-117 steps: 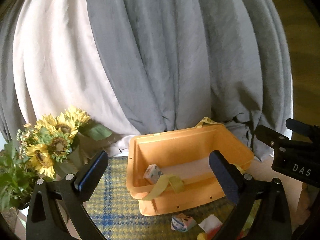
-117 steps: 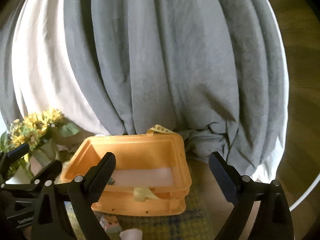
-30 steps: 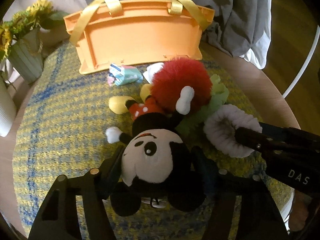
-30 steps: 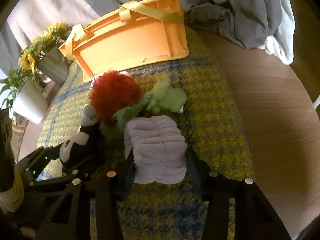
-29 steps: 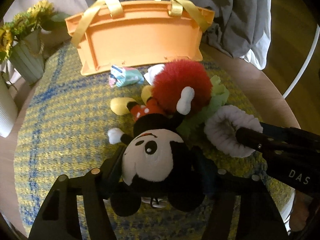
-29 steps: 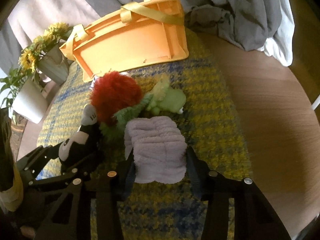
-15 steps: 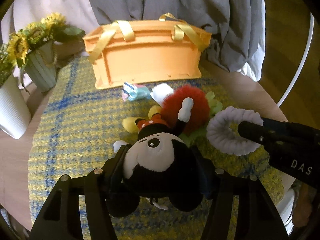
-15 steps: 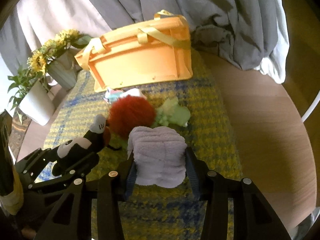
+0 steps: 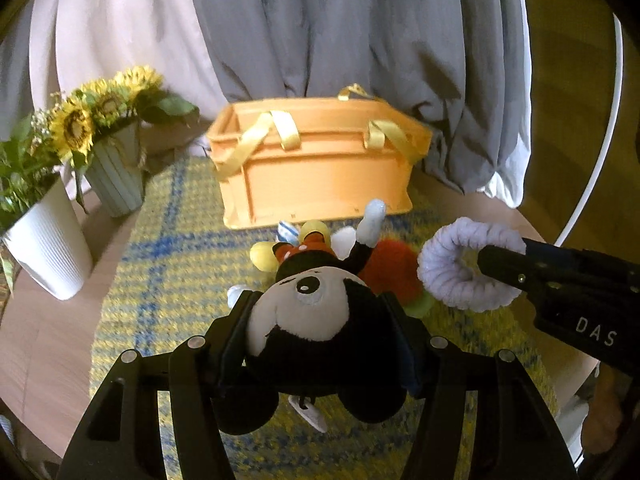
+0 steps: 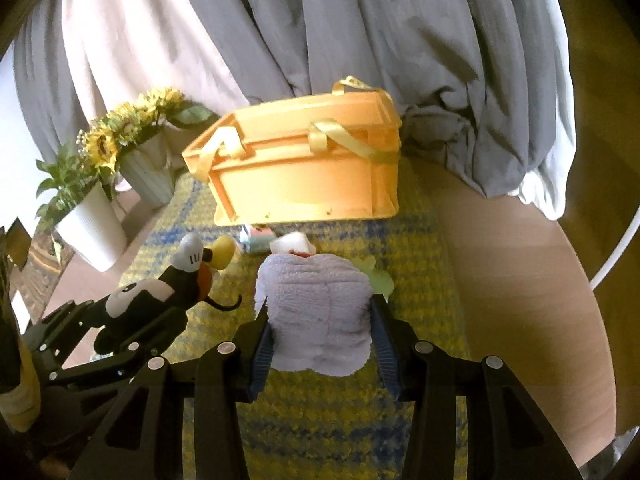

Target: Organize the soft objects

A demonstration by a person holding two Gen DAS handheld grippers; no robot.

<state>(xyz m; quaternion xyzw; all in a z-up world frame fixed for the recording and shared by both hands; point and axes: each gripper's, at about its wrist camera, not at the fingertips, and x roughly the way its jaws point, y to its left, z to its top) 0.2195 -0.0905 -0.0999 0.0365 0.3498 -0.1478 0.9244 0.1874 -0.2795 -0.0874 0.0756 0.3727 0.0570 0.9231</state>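
My left gripper (image 9: 326,330) is shut on a Mickey Mouse plush (image 9: 316,308) by its head, held above the mat; it also shows in the right wrist view (image 10: 156,292). My right gripper (image 10: 324,328) is shut on a fluffy lavender ring (image 10: 316,308), seen in the left wrist view (image 9: 468,264) as a loop. An orange basket (image 9: 320,172) with yellow handles stands at the back of the mat (image 10: 308,168). A red fuzzy ball (image 9: 394,260) and a green soft toy (image 10: 380,280) lie on the mat below.
A yellow and blue plaid mat (image 9: 172,264) covers a round wooden table (image 10: 520,264). A sunflower vase (image 9: 116,184) and a white pot (image 9: 44,248) stand at the left. Grey and white curtains (image 9: 320,32) hang behind. A small wrapped packet (image 10: 258,240) lies before the basket.
Both grippers have risen and tilted up with their toys. The Mickey plush has lifted off the mat, and the lavender ring has come up off the red ball and green toy.
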